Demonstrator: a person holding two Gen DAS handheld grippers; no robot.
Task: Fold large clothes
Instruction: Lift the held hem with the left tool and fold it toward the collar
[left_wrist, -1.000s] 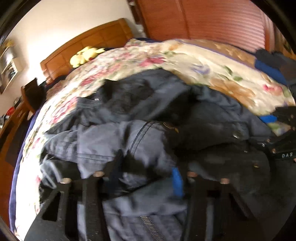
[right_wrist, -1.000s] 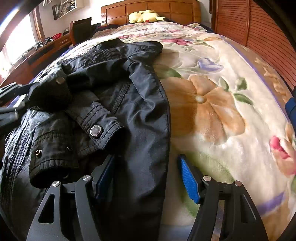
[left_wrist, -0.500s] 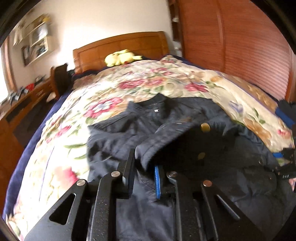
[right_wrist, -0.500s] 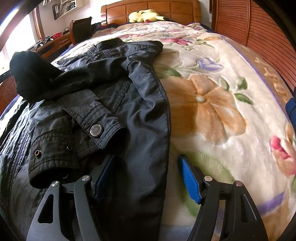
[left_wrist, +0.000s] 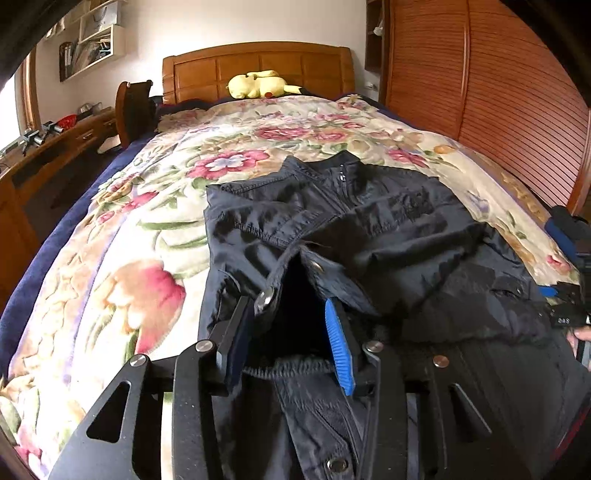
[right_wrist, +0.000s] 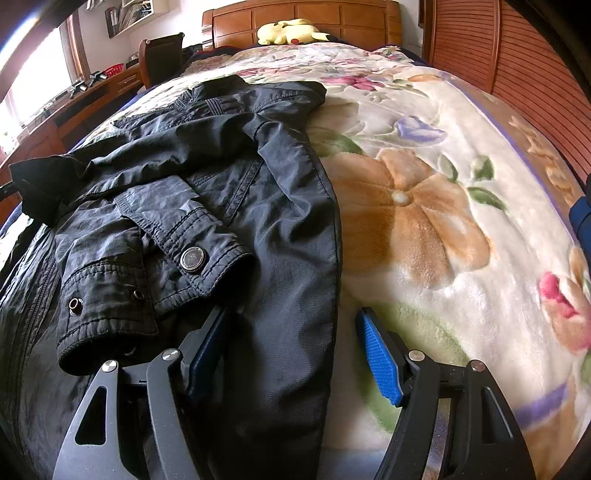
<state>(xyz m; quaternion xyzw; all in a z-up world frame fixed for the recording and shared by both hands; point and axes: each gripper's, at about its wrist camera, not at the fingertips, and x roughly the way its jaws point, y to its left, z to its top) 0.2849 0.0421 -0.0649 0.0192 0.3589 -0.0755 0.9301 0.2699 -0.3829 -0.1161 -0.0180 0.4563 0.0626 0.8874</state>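
A dark navy jacket (left_wrist: 369, 229) lies on the floral bedspread (left_wrist: 147, 206), collar toward the headboard. My left gripper (left_wrist: 291, 332) is open, its blue-padded fingers either side of a sleeve cuff (left_wrist: 295, 269) that lies across the jacket's body. In the right wrist view the jacket (right_wrist: 221, 184) lies at the left, with a sleeve cuff and snap button (right_wrist: 192, 258) folded over its front. My right gripper (right_wrist: 295, 354) is open, straddling the jacket's right edge near the hem. The right gripper also shows at the right edge of the left wrist view (left_wrist: 569, 310).
A yellow plush toy (left_wrist: 258, 83) rests by the wooden headboard (left_wrist: 258, 62). A wooden desk (left_wrist: 44, 147) and chair (left_wrist: 133, 107) stand left of the bed. A slatted wooden wardrobe (left_wrist: 498, 92) runs along the right. A blue item (right_wrist: 581, 218) lies at the bed's right edge.
My left gripper carried the sleeve across the jacket's front, then opened; the cuff now lies loose between its fingers. The right gripper stayed in place, open.
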